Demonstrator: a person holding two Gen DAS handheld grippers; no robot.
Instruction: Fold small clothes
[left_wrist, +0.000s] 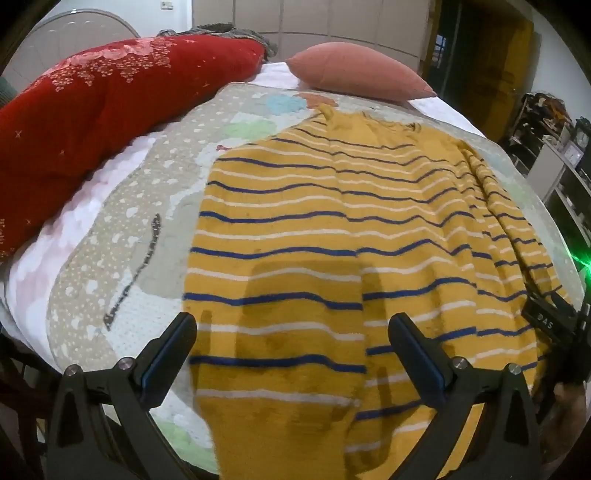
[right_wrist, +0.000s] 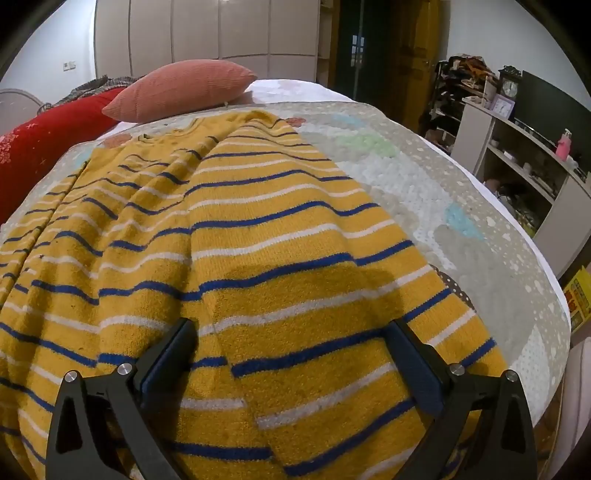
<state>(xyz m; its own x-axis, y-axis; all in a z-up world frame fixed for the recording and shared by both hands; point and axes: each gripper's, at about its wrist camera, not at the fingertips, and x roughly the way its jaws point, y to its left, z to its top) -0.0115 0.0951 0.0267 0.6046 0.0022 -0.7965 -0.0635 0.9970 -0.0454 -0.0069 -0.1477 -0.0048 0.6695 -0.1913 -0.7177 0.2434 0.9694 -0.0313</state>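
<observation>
- A yellow sweater (left_wrist: 332, 229) with blue and white stripes lies spread on a dotted mat (left_wrist: 122, 236) that covers the bed (left_wrist: 44, 266); its collar points toward the far edge of the bed and its hem reaches the near edge.
- The sweater's right half is bunched into long folds running from collar to hem; its left half lies flatter.
- The left gripper (left_wrist: 291, 332) hovers over the hem near the sweater's left side, its fingers spread wide with nothing between them.
- The right gripper (right_wrist: 291, 336) hovers over the sweater's lower right part, close to the near edge of the bed, its fingers also spread wide and gripping nothing.
- Whether either gripper's fingertips touch the cloth, I cannot tell.
- A pink pillow (right_wrist: 181, 88) rests at the far edge of the bed, just beyond the collar.
- A red blanket (left_wrist: 92, 122) with a pale flower print lies heaped along the left edge of the bed, apart from the sweater.
- A shelf unit (right_wrist: 524, 162) stands beside the bed on the right.
</observation>
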